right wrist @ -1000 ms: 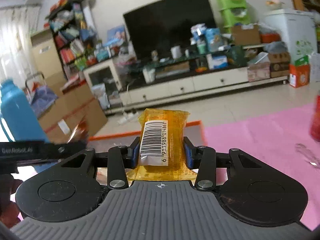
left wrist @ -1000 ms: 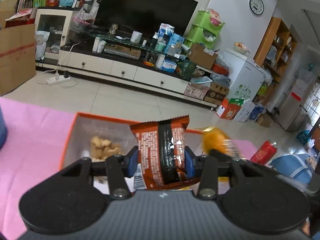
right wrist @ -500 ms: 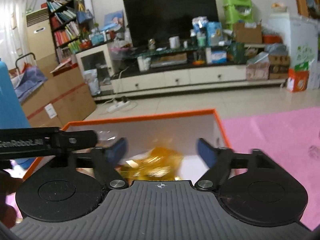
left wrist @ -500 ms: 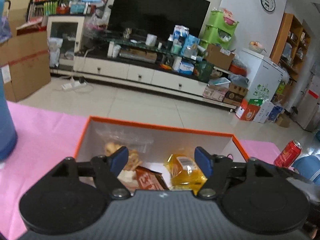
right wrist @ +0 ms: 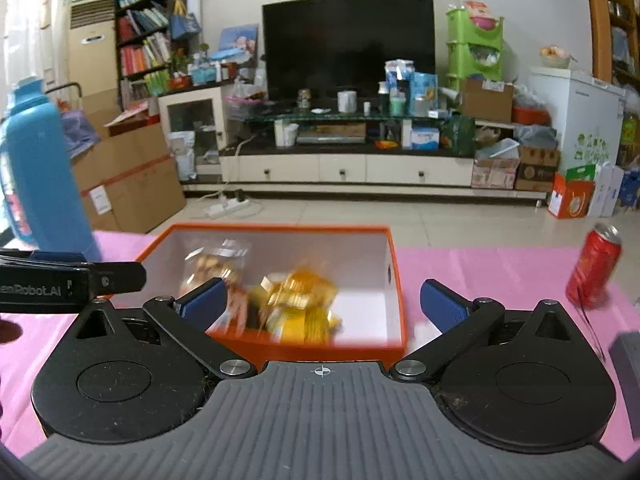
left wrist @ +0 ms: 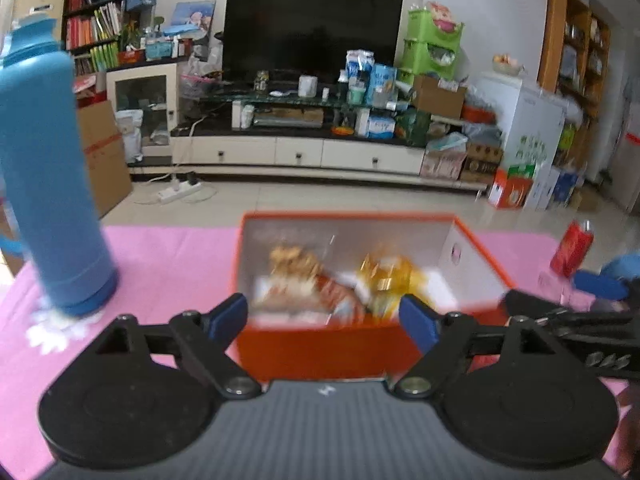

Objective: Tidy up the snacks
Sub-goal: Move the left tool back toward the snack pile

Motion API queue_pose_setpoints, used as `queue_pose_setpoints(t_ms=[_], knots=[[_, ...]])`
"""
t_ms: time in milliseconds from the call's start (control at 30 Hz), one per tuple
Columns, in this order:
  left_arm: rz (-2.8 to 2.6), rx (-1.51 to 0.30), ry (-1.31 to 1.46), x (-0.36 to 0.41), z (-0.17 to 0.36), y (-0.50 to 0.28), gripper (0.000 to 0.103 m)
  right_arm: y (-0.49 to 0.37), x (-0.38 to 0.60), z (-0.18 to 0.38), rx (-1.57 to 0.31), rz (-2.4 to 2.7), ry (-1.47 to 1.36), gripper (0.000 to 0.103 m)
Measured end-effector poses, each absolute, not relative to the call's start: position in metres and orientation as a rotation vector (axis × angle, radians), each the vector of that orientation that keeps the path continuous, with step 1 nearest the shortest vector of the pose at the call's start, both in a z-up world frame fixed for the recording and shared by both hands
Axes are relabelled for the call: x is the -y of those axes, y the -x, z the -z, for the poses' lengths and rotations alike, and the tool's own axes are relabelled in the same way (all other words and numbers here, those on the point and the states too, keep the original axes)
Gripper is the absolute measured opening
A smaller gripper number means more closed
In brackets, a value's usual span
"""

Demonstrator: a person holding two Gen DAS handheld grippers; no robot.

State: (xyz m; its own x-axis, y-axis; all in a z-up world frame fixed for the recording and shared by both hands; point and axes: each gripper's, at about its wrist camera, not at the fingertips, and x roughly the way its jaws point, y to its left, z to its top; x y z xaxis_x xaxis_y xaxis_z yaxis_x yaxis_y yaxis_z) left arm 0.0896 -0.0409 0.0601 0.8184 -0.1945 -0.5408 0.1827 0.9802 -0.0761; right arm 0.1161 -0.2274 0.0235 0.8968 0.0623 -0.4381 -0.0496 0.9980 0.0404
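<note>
Snacks [left wrist: 340, 284] now released into box [left wrist: 320, 344]

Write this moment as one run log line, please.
left tongs: open, empty | right tongs: open, empty | snack packets: inside orange box | red can: on pink mat

box [left wrist: 320, 344]: orange outside and rim, plain white inside
mat [left wrist: 168, 256]: solid pink, with a white flowery patch at the near left by the bottle
bottle [left wrist: 52, 184]: light blue all over, far left
can [right wrist: 594, 268]: red with a silver top, far right
yellow pack [right wrist: 300, 304]: golden yellow, shiny, kinda blurred
brown pack [left wrist: 336, 300]: orange-brown with some white, blurry too
clear bag [left wrist: 294, 260]: see-through, tan nuggets inside
pads [right wrist: 442, 306]: dark blue on black fingers, both grippers
TV [right wrist: 348, 44]: black screen, far wall
bins [right wrist: 474, 44]: lime green stack, far right
</note>
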Motion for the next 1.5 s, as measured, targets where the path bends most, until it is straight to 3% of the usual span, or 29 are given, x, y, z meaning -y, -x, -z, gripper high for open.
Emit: queue_pose_setpoints(t_ms=[67,267,467,567,767,1033,1100,1167,1200,1500], knots=[[0.175,-0.600,0.008,0.031,-0.052,-0.066,0.101,-0.086,0.231,-0.017,-0.466,-0.050,-0.038,0.093],[0.173,-0.649,-0.007,0.004,-0.031,-0.006,0.101,-0.010,0.240,0.013,-0.546,-0.103,-0.164,0.093],[0.162,-0.735,0.058,-0.037,-0.003,0.012,0.101,0.026,0.242,0.048,-0.648,-0.080,-0.064,0.093],[0.149,-0.757,0.055,-0.050,0.009,0.013,0.101,0.023,0.253,0.058,-0.671,-0.027,-0.030,0.093],[0.128,-0.753,0.187,-0.061,0.010,0.001,0.101,-0.006,0.266,0.050,-0.589,-0.048,-0.265,0.093],[0.287,-0.755,0.115,-0.012,0.019,-0.021,0.101,-0.079,0.192,0.068,-0.628,-0.099,-0.153,0.092],[0.277,-0.747,0.080,-0.002,0.025,-0.026,0.097,-0.083,0.192,0.080,-0.645,-0.089,-0.154,0.093],[0.277,-0.761,0.056,0.005,0.031,-0.032,0.076,-0.080,0.207,0.076,-0.635,-0.052,-0.223,0.092],[0.287,-0.771,0.060,0.007,0.033,-0.035,0.072,-0.078,0.214,0.076,-0.626,-0.024,-0.224,0.093],[0.200,-0.747,0.058,-0.025,0.031,-0.024,0.066,-0.061,0.281,0.080,-0.704,0.070,-0.330,0.093]])
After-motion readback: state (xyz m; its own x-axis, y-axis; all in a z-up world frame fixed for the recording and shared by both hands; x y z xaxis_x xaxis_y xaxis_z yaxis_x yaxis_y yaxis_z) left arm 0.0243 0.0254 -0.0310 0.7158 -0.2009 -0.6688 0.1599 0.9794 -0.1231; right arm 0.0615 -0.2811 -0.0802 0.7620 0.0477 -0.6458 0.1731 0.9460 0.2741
